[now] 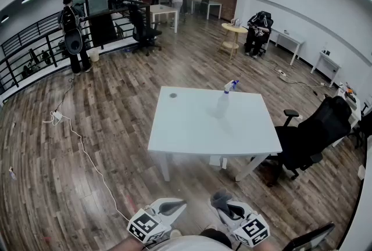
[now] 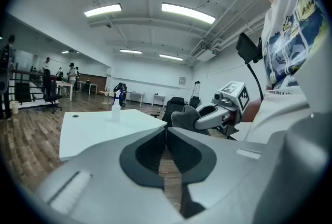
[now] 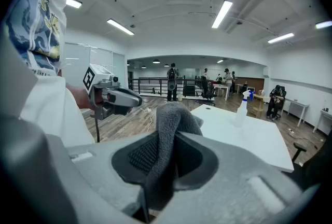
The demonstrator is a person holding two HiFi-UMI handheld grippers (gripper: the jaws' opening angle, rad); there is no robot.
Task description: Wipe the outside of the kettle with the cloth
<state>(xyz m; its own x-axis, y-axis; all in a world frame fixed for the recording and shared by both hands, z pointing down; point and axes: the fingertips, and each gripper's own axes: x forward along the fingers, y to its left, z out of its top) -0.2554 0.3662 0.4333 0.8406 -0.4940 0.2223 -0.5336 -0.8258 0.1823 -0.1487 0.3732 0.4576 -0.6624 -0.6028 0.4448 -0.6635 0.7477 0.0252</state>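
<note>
Your right gripper (image 3: pixel 167 141) has its jaws clamped on the grey cloth (image 3: pixel 172 116), which bunches up between the pads and folds over above them. Your left gripper (image 2: pixel 166 139) has its jaws pressed together with nothing between them. From the head view, both grippers sit low and near your body, side by side but apart, and both point forward and a little down. Bare wooden floor (image 1: pixel 116 122) lies between you and the white table (image 1: pixel 192 133), whose near edge is well apart from both grippers. A white cable (image 1: pixel 92 162) runs across the floor on your left, from near the left gripper out to a plug block. On the table, a spray bottle (image 1: pixel 224 102) stands upright toward the far right, and a small dark round object (image 1: pixel 172 94) lies near the far left corner; I cannot tell what that is. A black office chair (image 1: pixel 311 135) crowds the table's right side, just beside its corner. The left side has wide open floor. Beyond the table the room runs deep, with a round side table (image 1: pixel 233 29) and people by the desks and railing.
</note>
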